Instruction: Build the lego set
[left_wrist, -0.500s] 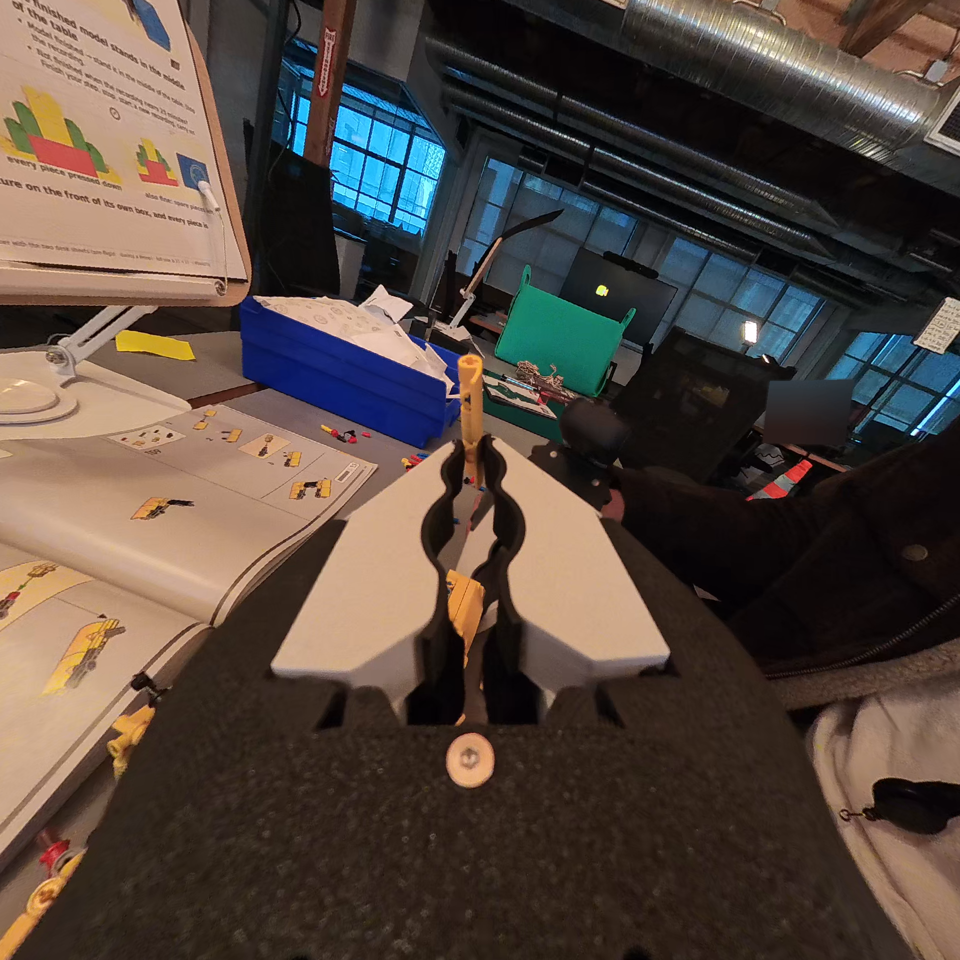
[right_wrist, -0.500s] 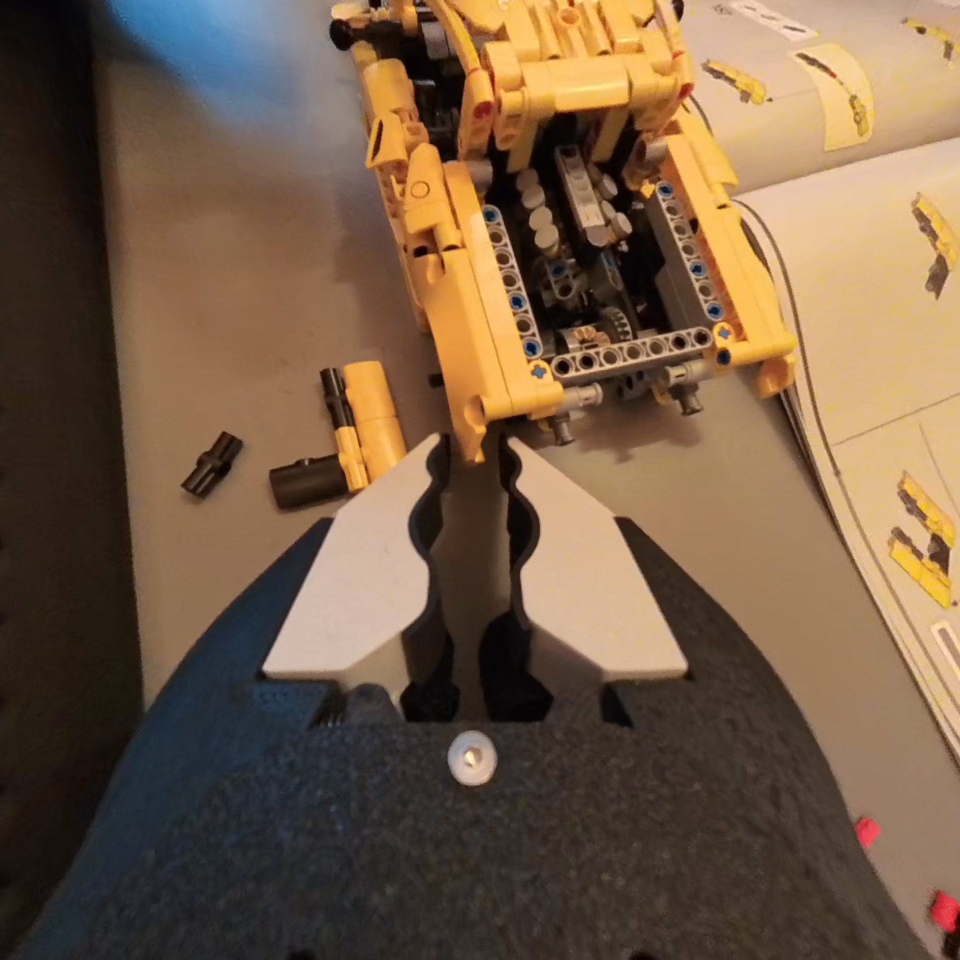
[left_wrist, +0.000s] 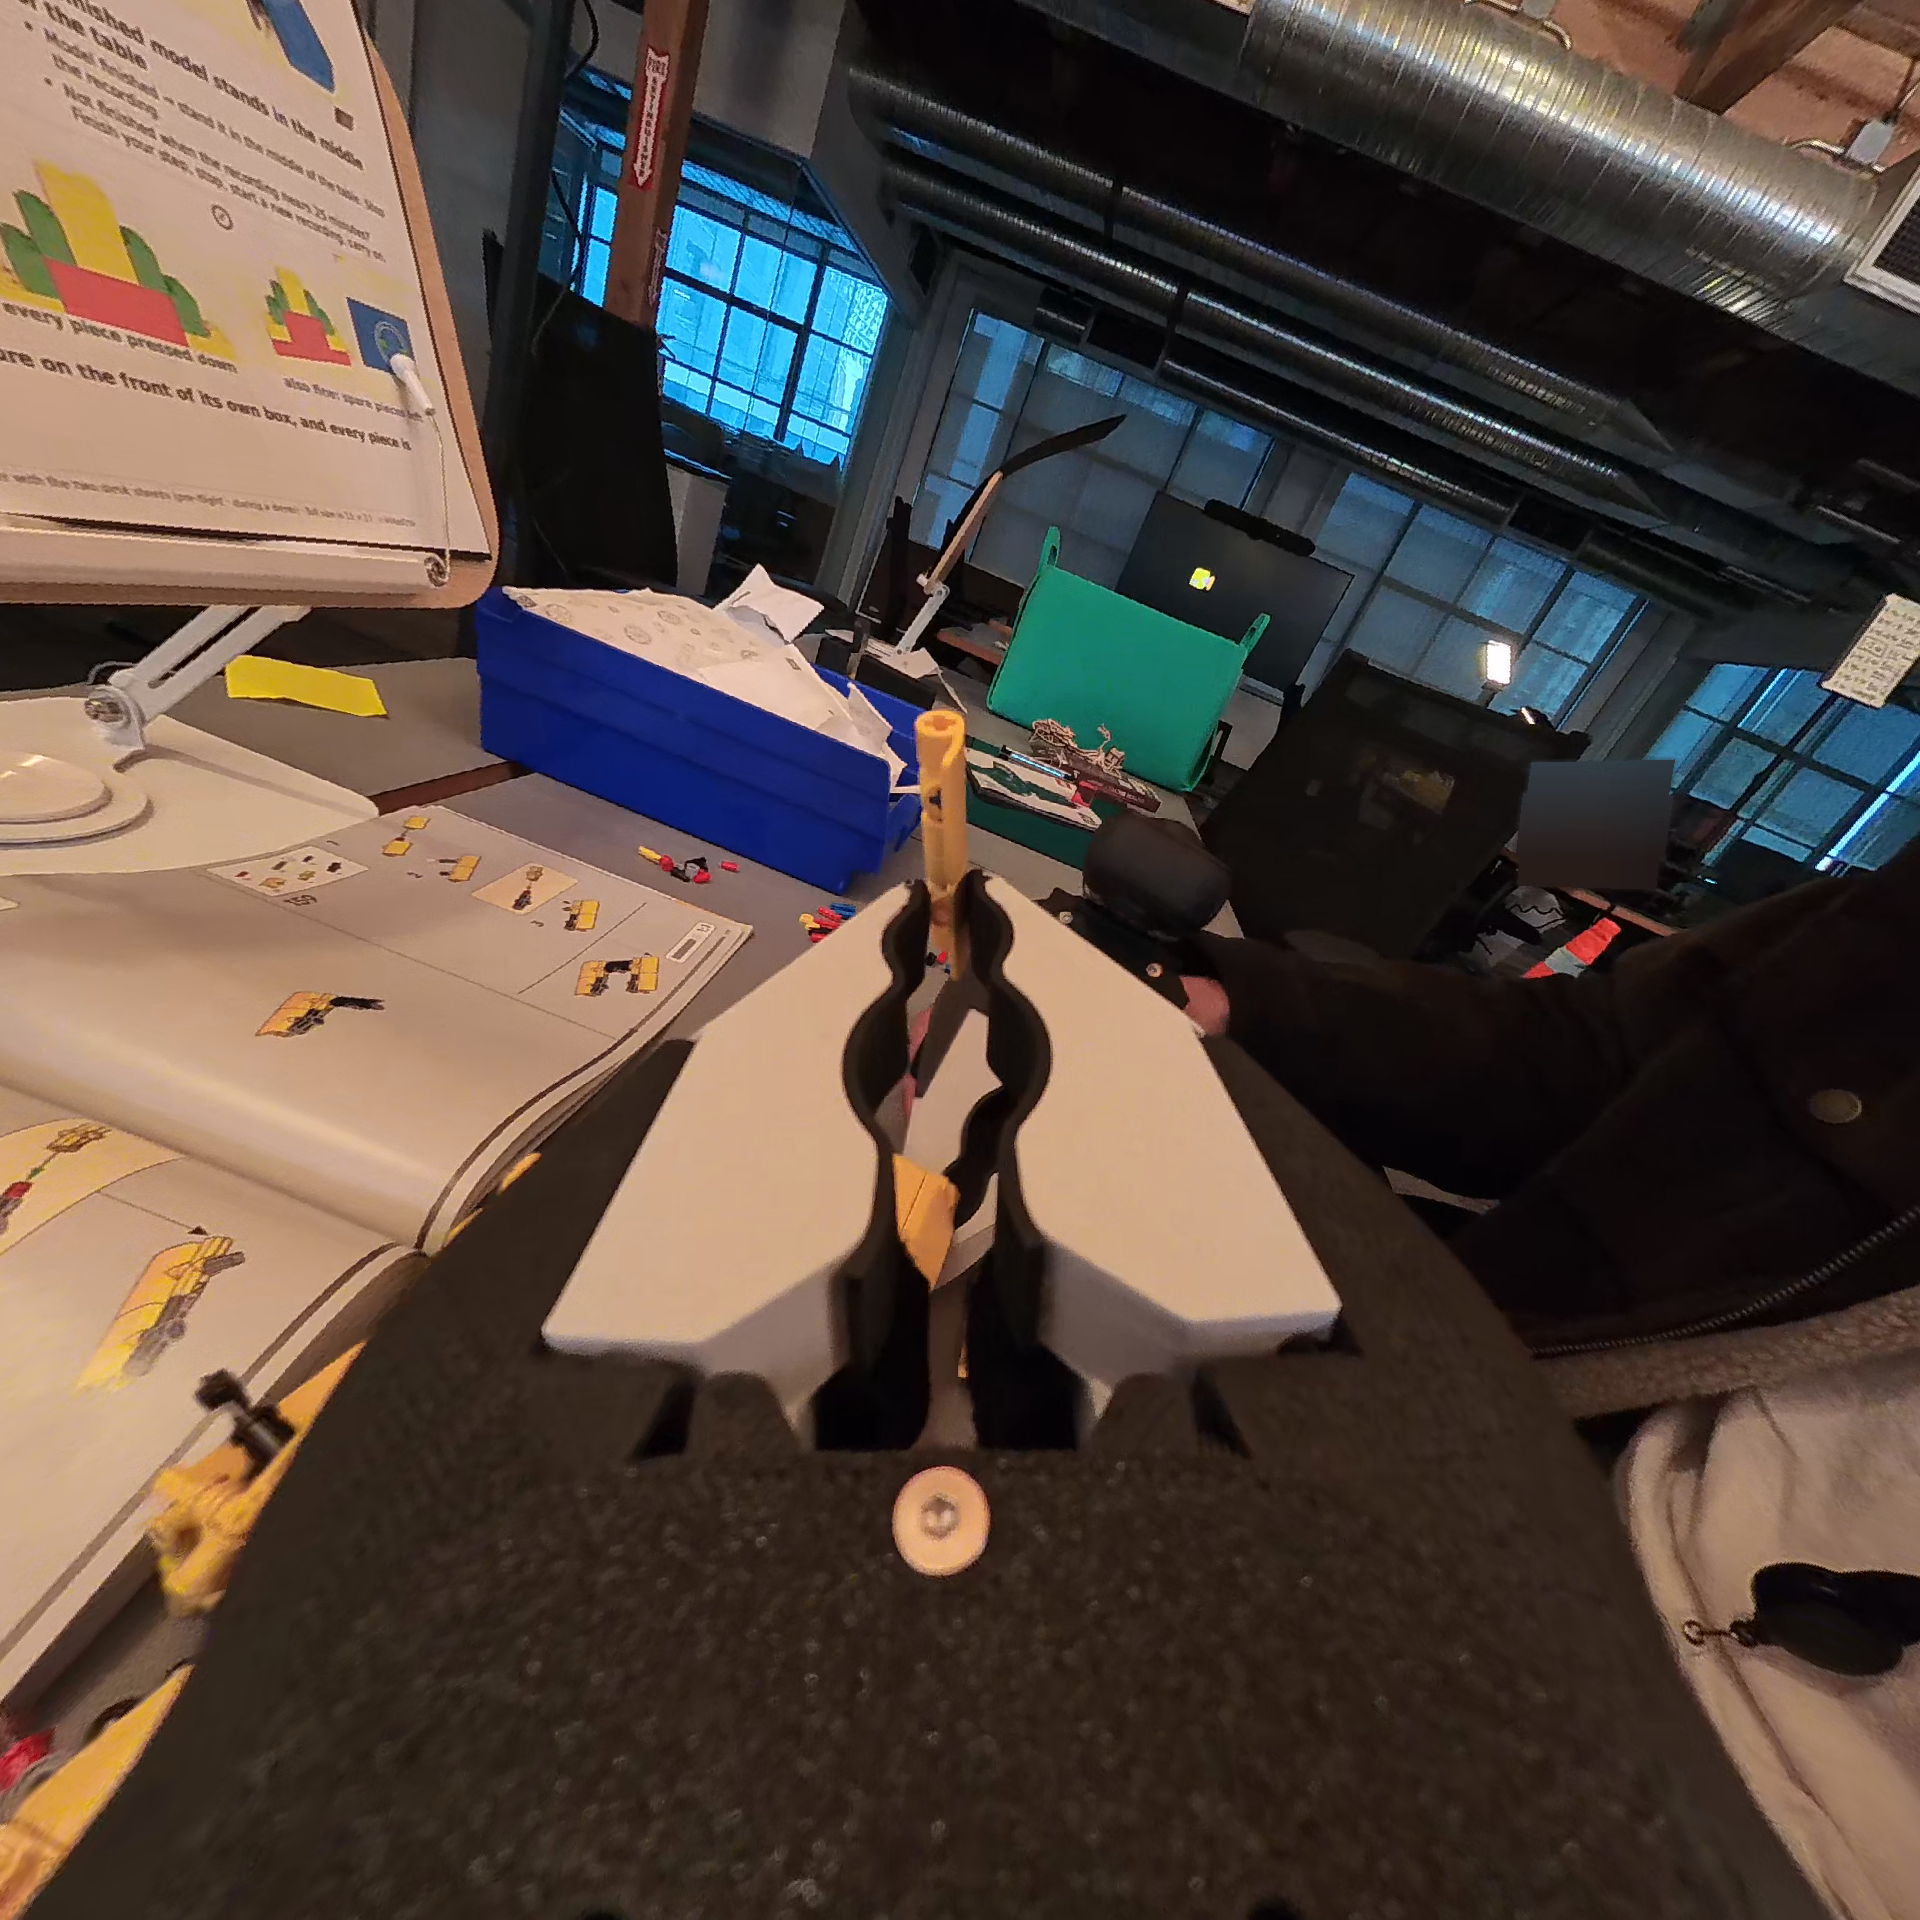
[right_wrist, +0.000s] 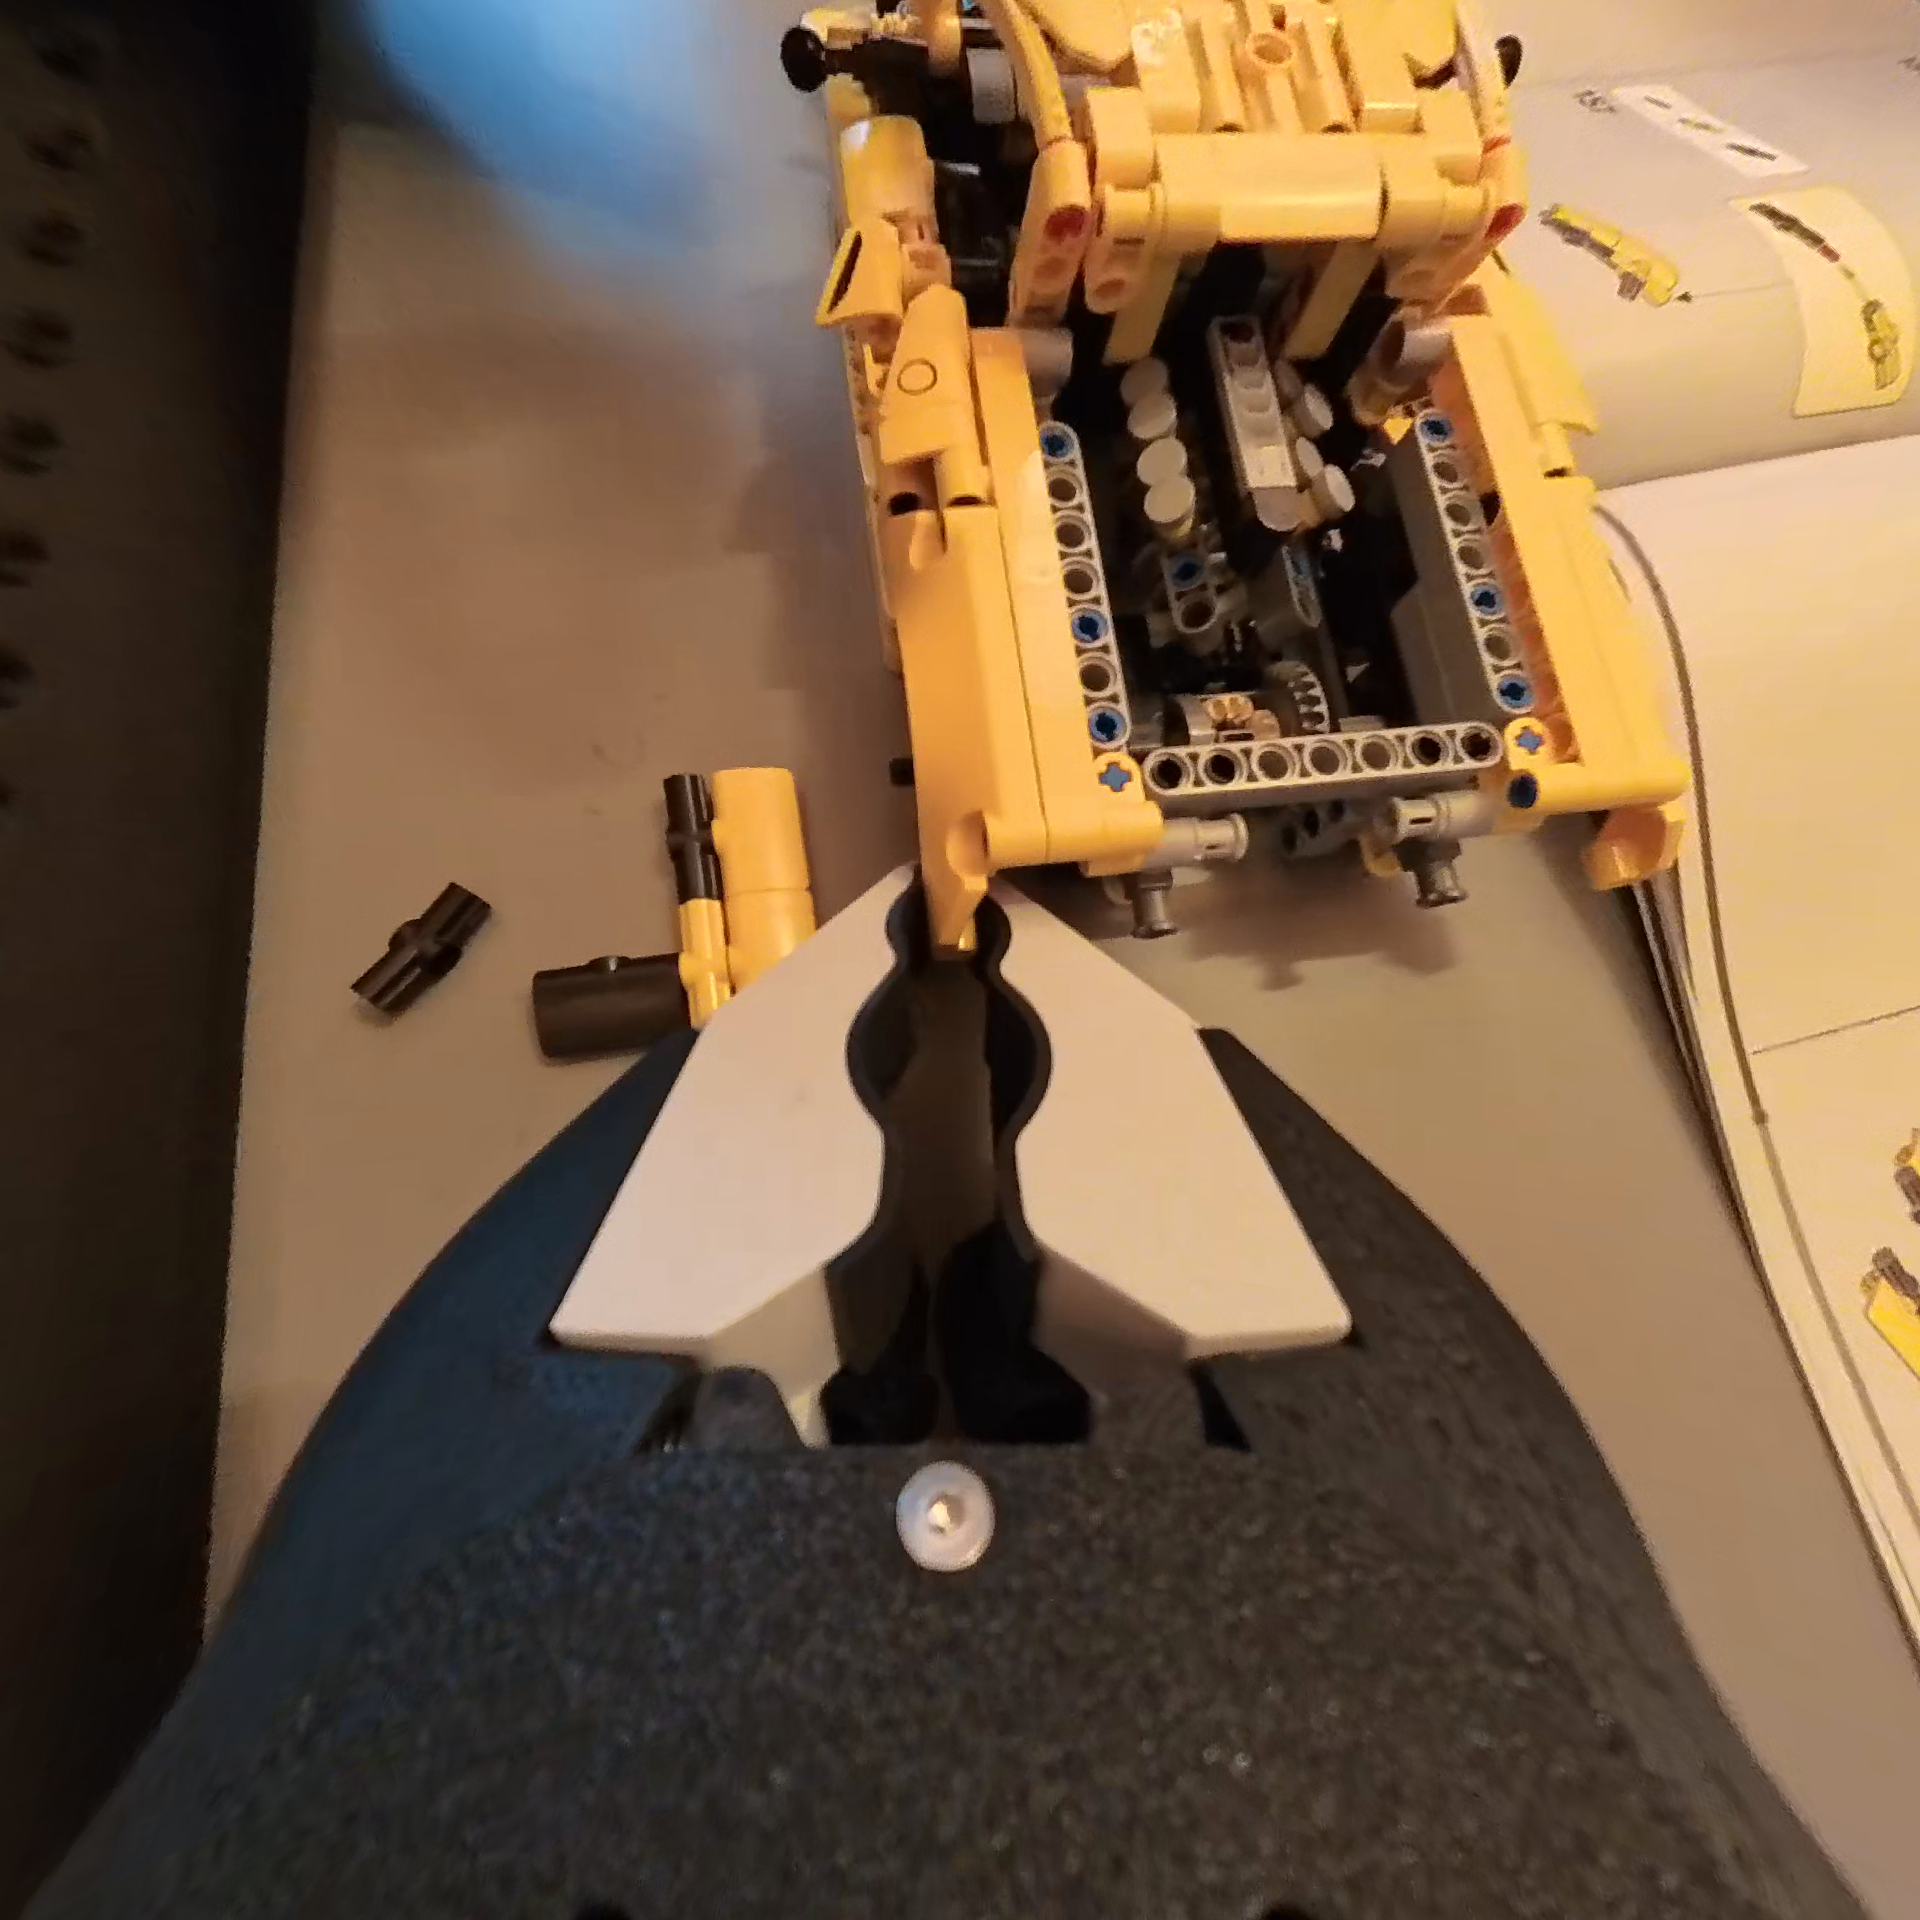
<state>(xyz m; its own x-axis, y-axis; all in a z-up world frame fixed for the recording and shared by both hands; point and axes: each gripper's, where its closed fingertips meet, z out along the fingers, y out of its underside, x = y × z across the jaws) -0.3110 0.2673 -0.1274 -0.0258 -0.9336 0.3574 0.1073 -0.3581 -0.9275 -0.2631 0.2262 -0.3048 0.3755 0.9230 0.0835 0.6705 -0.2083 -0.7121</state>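
My left gripper (left_wrist: 945, 909) is shut on a thin yellow Lego piece (left_wrist: 940, 795) that sticks up past the fingertips, held above the table. In the right wrist view, the partly built yellow Lego vehicle (right_wrist: 1226, 499) stands on the grey table (right_wrist: 582, 540), with its open grey and black inside showing. My right gripper (right_wrist: 951, 920) is shut on the yellow panel tip (right_wrist: 951, 883) at the vehicle's near left corner.
A small yellow and black sub-assembly (right_wrist: 727, 894) and a black connector (right_wrist: 421, 945) lie left of the right gripper. The open instruction booklet (left_wrist: 343, 997) lies on the table. A blue bin (left_wrist: 675, 748) with paper and small loose pieces (left_wrist: 686, 864) are farther back. A person's dark sleeve (left_wrist: 1507, 1060) is on the right. The tips of one gripper are about 20 centimeters away from the tips of the other.
My right gripper's jaws have closed in on the vehicle's yellow corner tip. My left gripper still holds the yellow piece and has barely moved.
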